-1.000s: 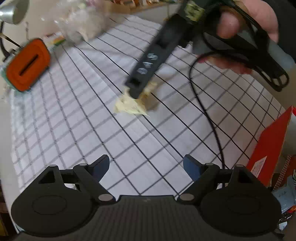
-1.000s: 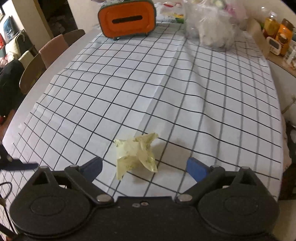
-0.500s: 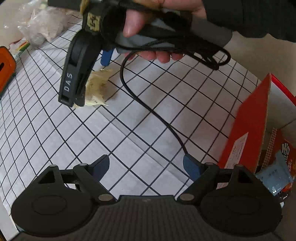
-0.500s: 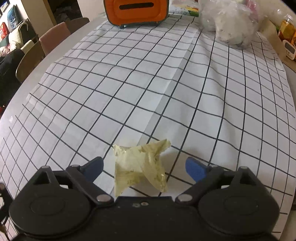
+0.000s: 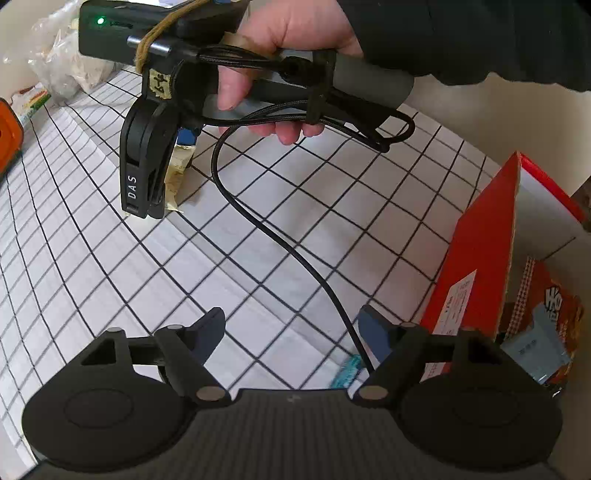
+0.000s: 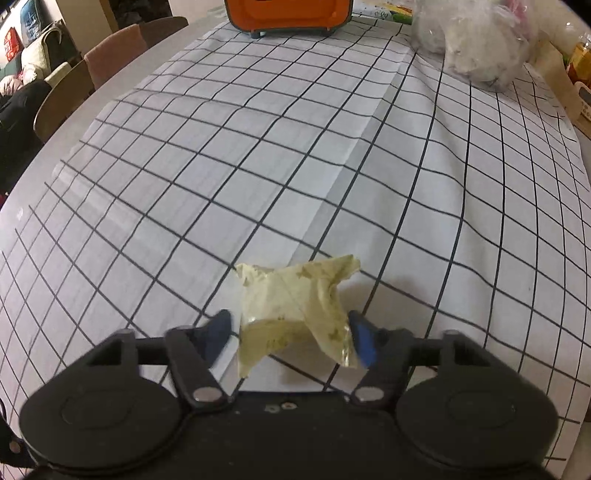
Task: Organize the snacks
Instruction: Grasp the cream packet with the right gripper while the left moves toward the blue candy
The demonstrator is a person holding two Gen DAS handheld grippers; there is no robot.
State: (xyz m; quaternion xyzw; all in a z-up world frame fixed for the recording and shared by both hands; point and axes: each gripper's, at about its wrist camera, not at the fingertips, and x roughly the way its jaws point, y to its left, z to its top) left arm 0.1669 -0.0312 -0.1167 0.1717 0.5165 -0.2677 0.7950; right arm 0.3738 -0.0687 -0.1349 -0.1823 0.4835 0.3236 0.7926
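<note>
Through the left wrist camera I see my left gripper [image 5: 291,334] over the checked tablecloth [image 5: 303,221], its jaws wide but closing, with only a black cable [image 5: 280,243] crossing between them. To its right stands a red box [image 5: 480,266] with packets inside. Farther off, a hand [image 5: 291,48] holds my right gripper [image 5: 147,177] down against the pale yellow snack packet [image 5: 177,173].

Through the right wrist camera, the right gripper [image 6: 290,334] brackets that snack packet [image 6: 295,306] on the tablecloth [image 6: 295,147]. Its jaws are closing; the right pad touches the wrapper, the left stands just beside it. An orange case [image 6: 288,14] and a clear plastic bag [image 6: 476,40] sit at the far end.
</note>
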